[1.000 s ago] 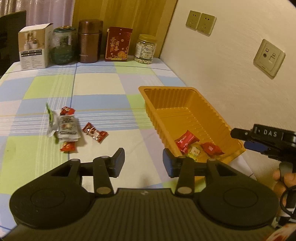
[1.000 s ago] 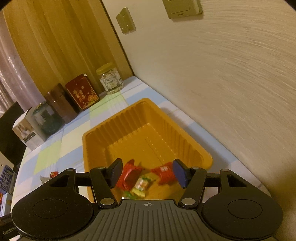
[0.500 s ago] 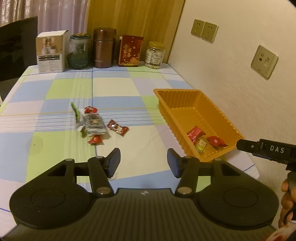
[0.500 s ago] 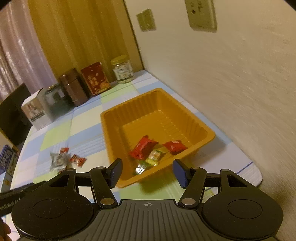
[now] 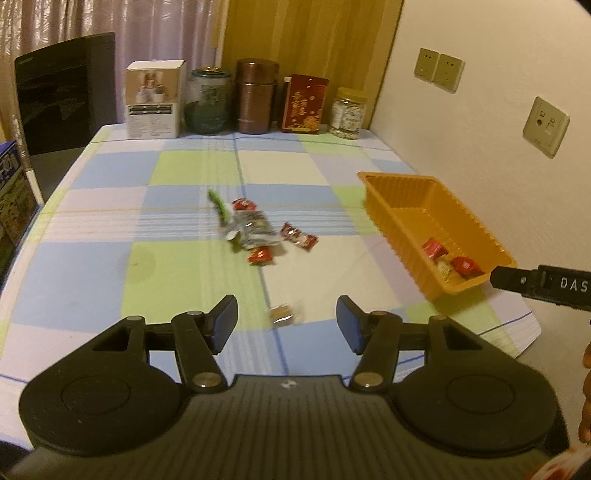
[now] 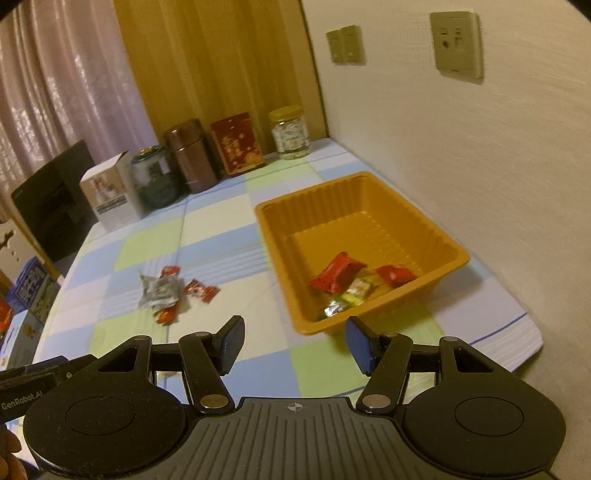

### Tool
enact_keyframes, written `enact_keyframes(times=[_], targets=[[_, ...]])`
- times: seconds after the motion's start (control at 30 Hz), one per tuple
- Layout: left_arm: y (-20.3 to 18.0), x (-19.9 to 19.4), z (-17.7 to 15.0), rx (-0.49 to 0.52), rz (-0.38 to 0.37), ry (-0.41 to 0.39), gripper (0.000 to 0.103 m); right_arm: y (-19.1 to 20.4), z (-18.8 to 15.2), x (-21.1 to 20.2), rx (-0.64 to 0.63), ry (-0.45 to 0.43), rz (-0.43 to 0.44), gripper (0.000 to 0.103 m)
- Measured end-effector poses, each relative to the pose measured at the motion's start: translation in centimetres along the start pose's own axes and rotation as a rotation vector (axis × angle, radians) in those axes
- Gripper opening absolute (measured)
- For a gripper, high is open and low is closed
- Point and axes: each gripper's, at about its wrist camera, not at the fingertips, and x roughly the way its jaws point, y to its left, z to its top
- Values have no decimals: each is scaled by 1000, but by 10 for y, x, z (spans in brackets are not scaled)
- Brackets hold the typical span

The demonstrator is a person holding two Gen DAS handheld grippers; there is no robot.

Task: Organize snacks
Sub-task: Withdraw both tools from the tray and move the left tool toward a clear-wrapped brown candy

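A home dining corner. The worktop (image 5: 184,258) wears a pastel checked cloth; along its far edge stand a white box (image 5: 154,99), a glass jar (image 5: 208,100), a brown canister (image 5: 256,96), a red tin (image 5: 304,104) and a lidded jar (image 5: 349,113). Behind them hang curtains (image 5: 110,22); beside the worktop, wall sockets (image 5: 439,70).

Small wrapped sweet (image 5: 282,314) near the tablecloth's front edge: blurred, its wrapper unreadable. Snack cluster (image 5: 255,232) at mid-cloth: smeared, printing illegible. Blue box (image 5: 13,192) off the table's left edge: cropped by the frame. Right gripper (image 5: 546,286): only its labelled body enters from the right edge, fingertips out of view. Wall plates (image 6: 345,44): blurred.
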Motion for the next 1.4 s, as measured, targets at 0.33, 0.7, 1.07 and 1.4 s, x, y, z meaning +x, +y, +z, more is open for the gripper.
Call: enact_keyframes(times=[0.33, 0.7, 1.07, 1.4], targets=[[20, 2, -19, -34, 11, 32, 56, 17, -13, 9, -30, 34, 27, 60], [18, 27, -29, 53, 5, 70, 56, 20, -17, 22, -38, 53, 32, 60], [18, 79, -34, 151, 12, 100, 56, 29, -23, 57, -52, 97, 58, 60], [6, 132, -30, 282, 16, 133, 56, 31, -25, 95, -38, 140, 53, 60]])
